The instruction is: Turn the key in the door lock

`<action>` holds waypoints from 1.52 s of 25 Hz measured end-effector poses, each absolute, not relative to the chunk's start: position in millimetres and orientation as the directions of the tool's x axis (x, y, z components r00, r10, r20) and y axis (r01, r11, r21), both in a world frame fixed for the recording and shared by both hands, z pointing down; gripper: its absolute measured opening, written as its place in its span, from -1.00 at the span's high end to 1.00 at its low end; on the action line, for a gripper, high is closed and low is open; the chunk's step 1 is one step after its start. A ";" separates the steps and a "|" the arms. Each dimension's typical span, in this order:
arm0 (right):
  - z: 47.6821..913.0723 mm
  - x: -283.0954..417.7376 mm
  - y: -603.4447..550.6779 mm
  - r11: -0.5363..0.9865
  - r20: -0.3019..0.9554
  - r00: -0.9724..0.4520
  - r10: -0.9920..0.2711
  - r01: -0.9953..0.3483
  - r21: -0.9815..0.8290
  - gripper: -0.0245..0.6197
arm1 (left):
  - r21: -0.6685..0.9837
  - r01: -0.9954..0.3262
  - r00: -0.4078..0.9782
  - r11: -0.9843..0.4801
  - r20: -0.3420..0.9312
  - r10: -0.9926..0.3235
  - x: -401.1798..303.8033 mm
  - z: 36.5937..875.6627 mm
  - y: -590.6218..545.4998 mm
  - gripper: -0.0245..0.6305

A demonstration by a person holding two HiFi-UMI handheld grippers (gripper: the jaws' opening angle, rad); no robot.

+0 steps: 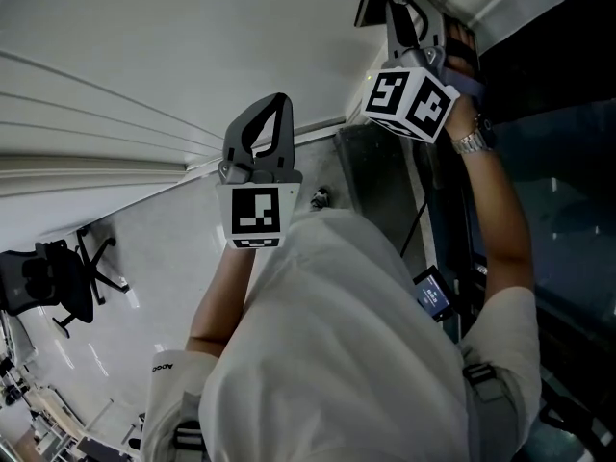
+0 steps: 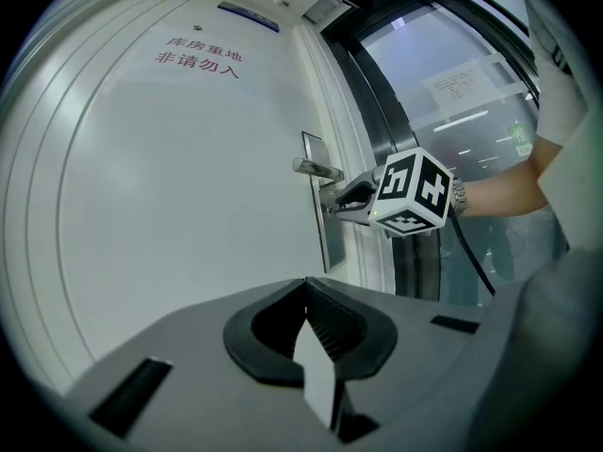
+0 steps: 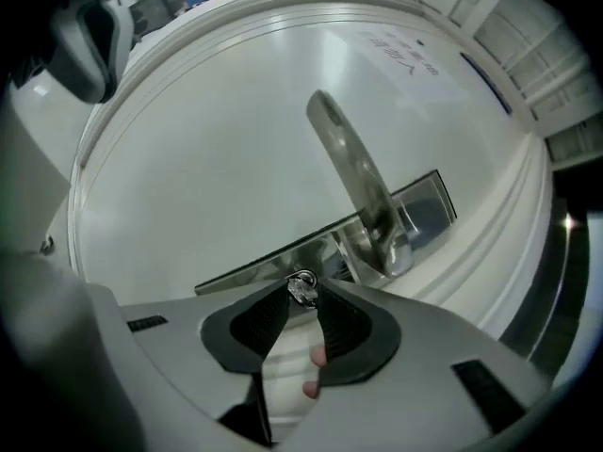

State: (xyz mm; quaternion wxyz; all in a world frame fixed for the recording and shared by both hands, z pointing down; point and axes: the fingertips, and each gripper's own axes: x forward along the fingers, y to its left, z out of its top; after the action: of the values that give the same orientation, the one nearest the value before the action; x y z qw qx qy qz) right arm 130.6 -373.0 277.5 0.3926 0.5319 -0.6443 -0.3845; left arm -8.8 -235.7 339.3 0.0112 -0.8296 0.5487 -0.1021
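Note:
A white door (image 2: 188,186) carries a steel lock plate (image 3: 273,264) with a lever handle (image 3: 353,172). A small silver key (image 3: 302,293) sticks out of the plate below the handle. My right gripper (image 3: 303,284) points straight at the plate, its two pads closed against the key's head. The left gripper view shows that right gripper (image 2: 350,200) at the plate (image 2: 320,219), just under the handle (image 2: 316,168). My left gripper (image 2: 304,282) is shut on nothing and hangs back from the door, away from the lock. In the head view it (image 1: 279,101) is at the centre, with the right gripper (image 1: 402,15) up at the door's edge.
Red characters (image 2: 198,55) are printed high on the door. A dark glass panel (image 2: 471,111) and its frame run along the door's right side. A cable (image 2: 476,257) trails from the right gripper. A black office chair (image 1: 58,287) stands on the pale floor far left.

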 end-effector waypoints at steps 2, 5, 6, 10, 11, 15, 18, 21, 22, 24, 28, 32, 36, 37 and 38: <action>275.4 131.3 -373.9 0.153 0.103 -0.130 -0.986 -0.471 0.869 0.63 | -0.131 -0.910 0.373 -0.393 0.156 -0.915 -10.2 339.2 -236.2 0.90; 276.7 129.8 -371.0 0.158 0.103 -0.132 -0.986 -0.524 0.837 0.63 | -0.130 -0.913 0.367 -0.387 0.155 -0.917 -14.0 341.5 -233.2 0.89; 277.3 129.3 -370.1 0.153 0.097 -0.131 -0.987 -0.527 0.836 0.63 | -0.130 -0.913 0.365 -0.386 0.155 -0.918 -15.1 342.0 -232.4 0.89; 276.5 131.4 -369.6 0.169 0.117 -0.126 -0.985 -0.578 0.799 0.62 | -0.129 -0.914 0.365 -0.385 0.159 -0.917 -16.9 343.7 -231.3 0.90; 275.4 132.2 -369.6 0.175 0.124 -0.127 -0.984 -0.594 0.785 0.62 | -0.127 -0.914 0.365 -0.385 0.159 -0.917 -17.2 343.9 -230.9 0.90; 275.7 133.2 -369.5 0.182 0.124 -0.135 -0.983 -0.653 0.735 0.62 | -0.116 -0.917 0.362 -0.381 0.155 -0.919 -22.1 346.6 -227.6 0.89; 275.3 133.1 -369.5 0.169 0.118 -0.121 -0.986 -0.660 0.732 0.62 | -0.113 -0.917 0.364 -0.382 0.157 -0.918 -29.5 347.2 -224.8 0.89; 271.3 130.6 -368.5 0.093 0.046 -0.089 -0.995 -0.655 0.750 0.61 | -0.107 -0.923 0.352 -0.370 0.157 -0.923 -46.8 342.9 -221.8 0.89; 269.1 130.9 -366.5 0.056 0.010 -0.072 -0.997 -0.663 0.747 0.61 | -0.104 -0.927 0.343 -0.360 0.155 -0.927 -54.8 342.0 -220.4 0.89; 264.3 130.9 -356.7 0.000 -0.060 -0.060 -0.996 -0.708 0.706 0.61 | -0.097 -0.938 0.318 -0.334 0.152 -0.936 -72.9 343.0 -217.0 0.89; 274.1 100.7 -320.6 0.086 -0.075 -0.160 -0.984 -0.804 0.588 0.62 | -0.071 -0.958 0.262 -0.277 0.173 -0.950 -114.8 354.4 -202.3 0.89; 306.0 50.2 -279.9 0.310 0.037 -0.318 -0.947 -0.883 0.351 0.67 | -0.056 -0.971 0.219 -0.231 0.165 -0.962 -152.7 361.7 -185.1 0.90; 328.6 -3.8 -232.4 0.494 0.107 -0.489 -0.866 -0.869 0.029 0.88 | -0.044 -0.982 0.177 -0.184 0.131 -0.975 -185.3 363.2 -159.5 0.89; 329.7 -18.9 -219.6 0.531 0.108 -0.528 -0.842 -0.847 -0.003 0.88 | -0.042 -0.983 0.170 -0.176 0.119 -0.978 -192.8 361.5 -151.8 0.89; 329.4 -34.0 -207.1 0.568 0.099 -0.567 -0.818 -0.823 -0.022 0.88 | -0.040 -0.985 0.164 -0.170 0.109 -0.980 -199.4 360.3 -144.7 0.89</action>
State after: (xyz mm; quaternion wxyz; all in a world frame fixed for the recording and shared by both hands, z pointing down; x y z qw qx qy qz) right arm -34.0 -207.1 329.4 0.0388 0.4637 -0.8846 0.0327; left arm -199.4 -144.7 360.3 -0.0199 -0.7628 0.6441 -0.0547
